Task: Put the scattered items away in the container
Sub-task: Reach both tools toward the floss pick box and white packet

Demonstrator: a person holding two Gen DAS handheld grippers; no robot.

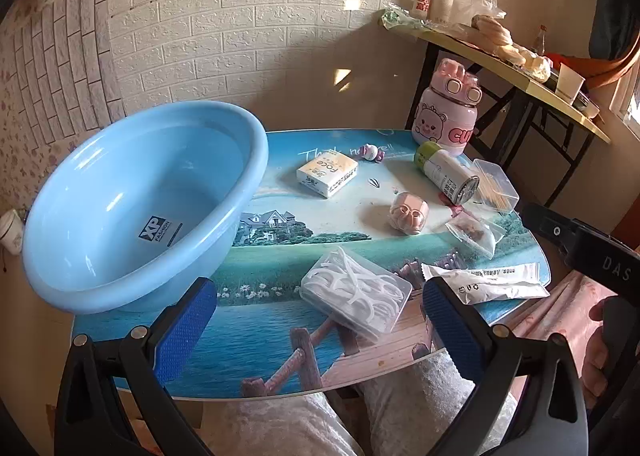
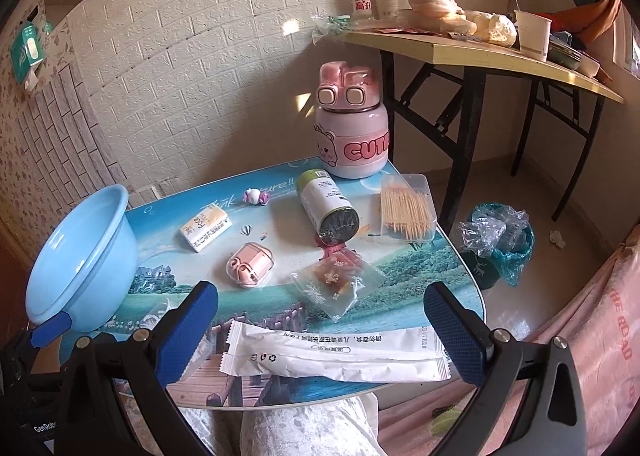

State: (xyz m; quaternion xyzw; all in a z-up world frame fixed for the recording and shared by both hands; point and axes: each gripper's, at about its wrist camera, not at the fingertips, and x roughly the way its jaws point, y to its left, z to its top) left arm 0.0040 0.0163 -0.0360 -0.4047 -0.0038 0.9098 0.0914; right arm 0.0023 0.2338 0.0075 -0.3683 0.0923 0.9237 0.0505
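Scattered items are all lying on the worktop (image 1: pixel 400 352); nothing is sitting in the glossy blue basin (image 1: pixel 132 212) yet, so we are judging the tidying barely begun. We are holding the left claw (image 1: pixel 320 320) spread wide and empty, a clear, hard-looking floss-pick box (image 1: pixel 356 292) lying just ahead between its tips, the basin to its left. We are holding the right claw (image 2: pixel 320 328) spread too, with a crinkly white sachet (image 2: pixel 332 352) lying flat between its tips. Beyond it are resting a small clear bag (image 2: pixel 336 284), a pink rounded case (image 2: pixel 250 264), a toppled cylindrical can (image 2: pixel 328 202), a toothpick box (image 2: pixel 408 208), a tissue pack (image 2: pixel 206 232) and an upright pink bottle (image 2: pixel 352 136).
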